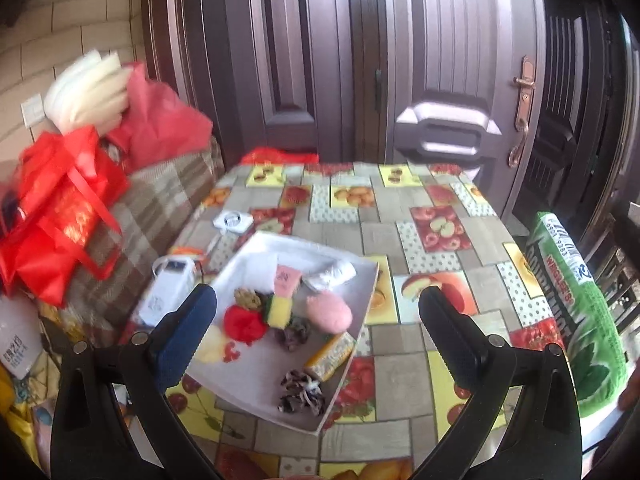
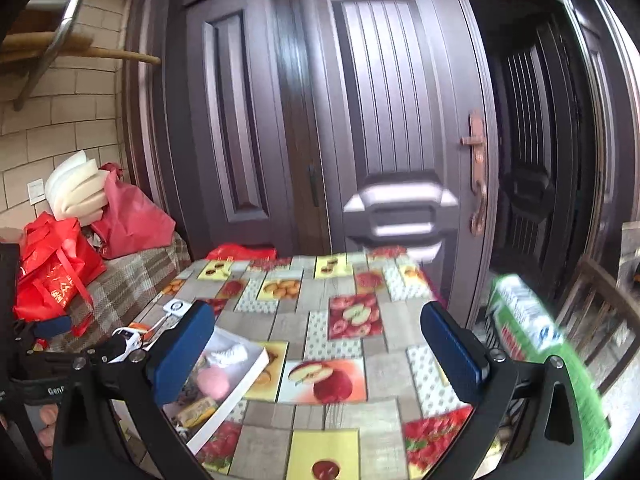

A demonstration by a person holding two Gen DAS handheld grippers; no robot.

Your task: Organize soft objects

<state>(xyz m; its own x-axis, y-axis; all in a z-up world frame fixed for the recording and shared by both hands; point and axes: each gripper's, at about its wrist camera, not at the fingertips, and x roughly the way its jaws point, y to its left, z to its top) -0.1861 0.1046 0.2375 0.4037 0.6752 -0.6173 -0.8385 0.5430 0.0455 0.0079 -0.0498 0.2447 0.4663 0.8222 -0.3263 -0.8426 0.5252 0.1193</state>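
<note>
Left tongs [image 1: 318,312] wide apart, nothing between them, hovering over the worktop [image 1: 400,216] with its fruit-print cloth. Right tongs [image 2: 318,348] equally wide, empty. White tray [image 1: 256,392] sits lower centre of the left view, at a skew. Soft items inside: two brownish pom-poms [image 1: 302,394] nearest, red fluffy ball [image 1: 244,324], yellow-green sponge [image 1: 280,311], pink fuzzy oval [image 1: 329,313], white rolled cloth [image 1: 332,274] at the far side. Yellow packet [image 1: 330,356] leans on the tray's right wall. Green bag [image 1: 576,320] at right edge. Red bags [image 1: 60,208] on the left, dark door [image 1: 360,60] behind
</note>
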